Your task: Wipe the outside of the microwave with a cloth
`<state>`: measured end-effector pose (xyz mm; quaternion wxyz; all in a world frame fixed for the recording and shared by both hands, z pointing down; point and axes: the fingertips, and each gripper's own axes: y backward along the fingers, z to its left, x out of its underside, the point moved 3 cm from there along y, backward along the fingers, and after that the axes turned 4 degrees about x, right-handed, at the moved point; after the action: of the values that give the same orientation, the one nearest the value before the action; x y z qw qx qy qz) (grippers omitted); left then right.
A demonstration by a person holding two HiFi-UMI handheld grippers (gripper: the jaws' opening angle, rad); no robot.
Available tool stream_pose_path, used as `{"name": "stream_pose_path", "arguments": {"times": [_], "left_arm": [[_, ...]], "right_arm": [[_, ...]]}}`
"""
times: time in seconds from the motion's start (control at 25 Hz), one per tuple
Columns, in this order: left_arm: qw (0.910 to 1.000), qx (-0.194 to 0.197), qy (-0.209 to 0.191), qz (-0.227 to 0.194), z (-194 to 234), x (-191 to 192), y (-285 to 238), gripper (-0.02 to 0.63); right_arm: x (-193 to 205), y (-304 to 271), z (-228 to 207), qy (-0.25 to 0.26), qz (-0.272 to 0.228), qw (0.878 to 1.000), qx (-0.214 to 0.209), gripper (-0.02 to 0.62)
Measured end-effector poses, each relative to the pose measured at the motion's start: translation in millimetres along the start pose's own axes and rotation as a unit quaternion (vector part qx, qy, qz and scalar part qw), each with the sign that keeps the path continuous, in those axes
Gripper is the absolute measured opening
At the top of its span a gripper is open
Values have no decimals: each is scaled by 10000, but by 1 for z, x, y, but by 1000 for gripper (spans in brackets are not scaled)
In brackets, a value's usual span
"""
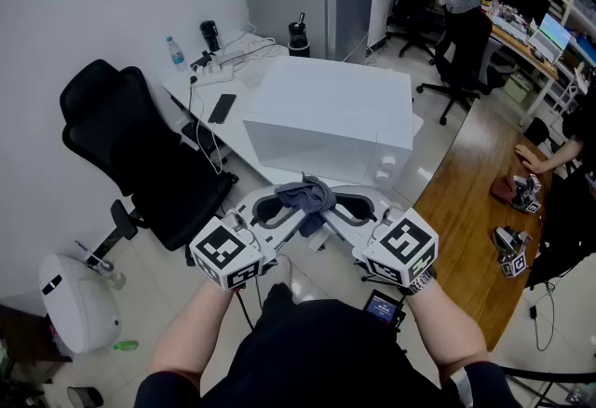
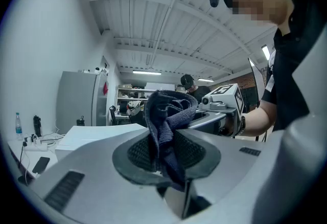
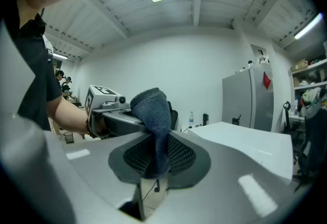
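A dark blue-grey cloth [image 1: 307, 197] hangs bunched between my two grippers, just in front of the white microwave [image 1: 326, 117] on its white table. My left gripper [image 1: 290, 205] and right gripper [image 1: 329, 205] face each other, both shut on the cloth. In the left gripper view the cloth [image 2: 164, 120] is pinched between the jaws of the left gripper [image 2: 166, 154], and the right gripper's marker cube [image 2: 225, 99] shows behind. In the right gripper view the cloth [image 3: 155, 115] is clamped in the right gripper [image 3: 159, 155], with the microwave [image 3: 245, 138] to the right.
A black office chair [image 1: 140, 145] stands left of the microwave table. On the desk [image 1: 186, 85] behind lie a bottle, a phone and cables. A wooden table [image 1: 470, 210] runs along the right, with a person's hand on it. A white bin [image 1: 79, 299] sits low left.
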<state>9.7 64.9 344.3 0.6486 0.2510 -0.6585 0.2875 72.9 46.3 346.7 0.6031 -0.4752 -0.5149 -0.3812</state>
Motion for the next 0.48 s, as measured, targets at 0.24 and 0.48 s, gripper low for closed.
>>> {"name": "stream_pose_path", "arguments": {"times": [0.24, 0.48], "left_arm": [[9999, -59, 135, 10, 27, 7, 2, 80], [9995, -262, 151, 62, 62, 13, 4, 69]], "right_arm": [[2, -27, -13, -21, 55, 9999, 84, 58], [2, -60, -28, -108, 117, 9998, 121, 60]]}}
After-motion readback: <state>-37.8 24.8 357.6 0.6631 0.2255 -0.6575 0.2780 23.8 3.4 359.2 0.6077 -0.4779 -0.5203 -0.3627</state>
